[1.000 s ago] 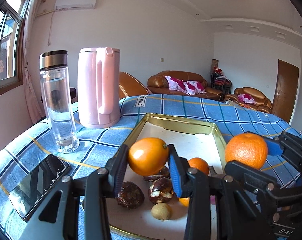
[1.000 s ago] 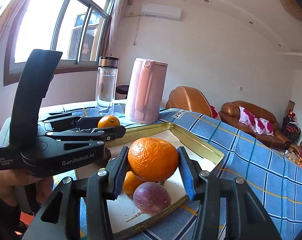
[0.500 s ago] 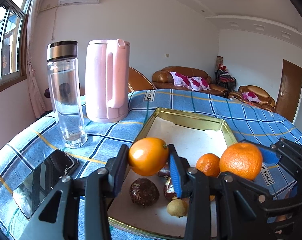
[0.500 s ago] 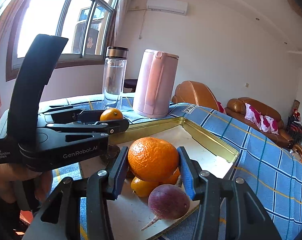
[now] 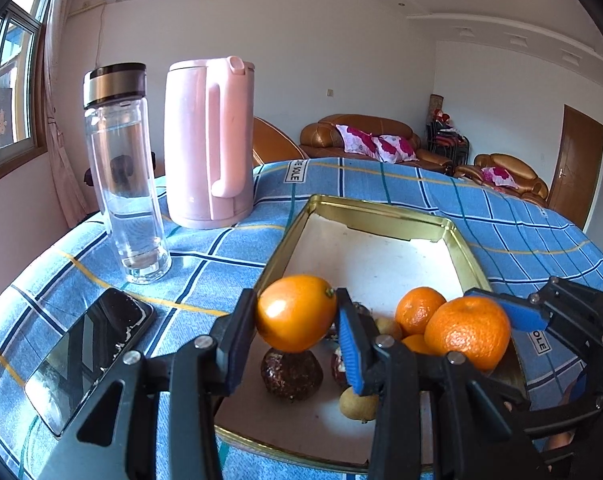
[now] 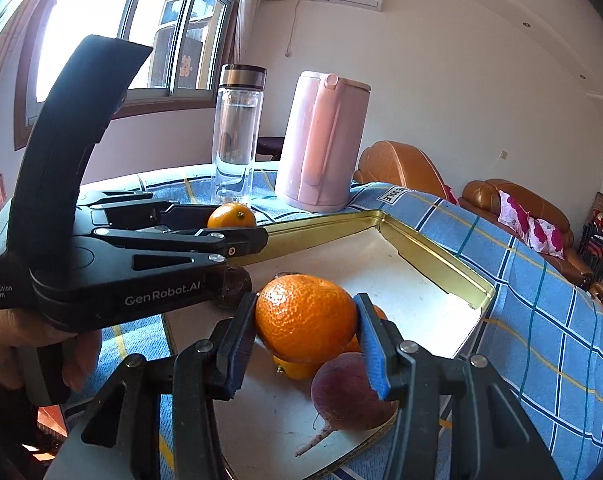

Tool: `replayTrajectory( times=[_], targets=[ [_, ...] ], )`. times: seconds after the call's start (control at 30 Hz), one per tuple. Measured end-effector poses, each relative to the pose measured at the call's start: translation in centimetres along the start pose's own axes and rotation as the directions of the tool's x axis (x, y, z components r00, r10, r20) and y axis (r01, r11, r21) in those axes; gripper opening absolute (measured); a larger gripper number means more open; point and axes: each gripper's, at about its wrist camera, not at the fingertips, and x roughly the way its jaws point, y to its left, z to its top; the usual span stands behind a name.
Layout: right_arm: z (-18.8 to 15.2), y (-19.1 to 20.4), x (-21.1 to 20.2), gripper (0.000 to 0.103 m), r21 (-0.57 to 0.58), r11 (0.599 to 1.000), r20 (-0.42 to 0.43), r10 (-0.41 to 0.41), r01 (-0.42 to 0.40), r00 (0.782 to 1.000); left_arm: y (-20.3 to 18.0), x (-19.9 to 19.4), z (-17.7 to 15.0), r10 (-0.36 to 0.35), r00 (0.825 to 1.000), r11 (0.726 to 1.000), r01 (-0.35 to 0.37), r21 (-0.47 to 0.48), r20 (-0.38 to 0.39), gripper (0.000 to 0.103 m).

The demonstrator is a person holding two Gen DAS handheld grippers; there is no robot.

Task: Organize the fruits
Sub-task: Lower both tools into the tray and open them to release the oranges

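My left gripper (image 5: 297, 320) is shut on a smooth orange (image 5: 296, 312) and holds it above the near left part of the gold tray (image 5: 381, 211). My right gripper (image 6: 306, 320) is shut on a bumpy tangerine (image 6: 306, 317) above the tray's near right part; it also shows in the left wrist view (image 5: 467, 331). In the tray lie a small tangerine (image 5: 418, 310), dark wrinkled fruits (image 5: 291, 374), a small tan fruit (image 5: 357, 404) and a purple round root (image 6: 347, 392). The left gripper with its orange (image 6: 231, 216) shows in the right wrist view.
A glass bottle (image 5: 122, 176) and a pink kettle (image 5: 210, 142) stand on the blue checked tablecloth (image 5: 521, 232) behind and left of the tray. A black phone (image 5: 89, 354) lies at the near left. Sofas stand beyond the table.
Both grippers, each still holding its fruit, have moved forward and lower over the tray. The bottle and kettle look nearer and larger.
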Motion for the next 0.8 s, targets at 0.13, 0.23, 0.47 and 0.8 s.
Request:
replayTrajectory(
  times=[0.13, 0.23, 0.47, 0.8],
  targets=[
    [-0.1, 0.0, 0.6, 0.050, 0.002, 1.000, -0.041, 0.010, -0.010, 0.999, -0.2, 0.0, -0.1, 0.003, 1.000, 1.000, -0.003, 0.012, -0.005, 0.043],
    [-0.2, -0.1, 0.7, 0.050, 0.009, 1.000, -0.054, 0.011, -0.010, 0.998, -0.4, 0.0, -0.2, 0.006, 1.000, 1.000, -0.005, 0.021, -0.008, 0.043],
    [-0.6, -0.4, -0.4, 0.067, 0.033, 0.999, -0.031, 0.008, -0.007, 0.999, -0.3, -1.1, -0.4, 0.020, 0.999, 1.000, -0.020, 0.010, 0.025, 0.071],
    [-1.5, -1.9, -2.8, 0.067, 0.091, 0.995, 0.005, -0.039, 0.038, 0.999, -1.0, -3.5, 0.3, 0.013, 0.995, 1.000, -0.014, 0.012, 0.094, 0.081]
  ],
)
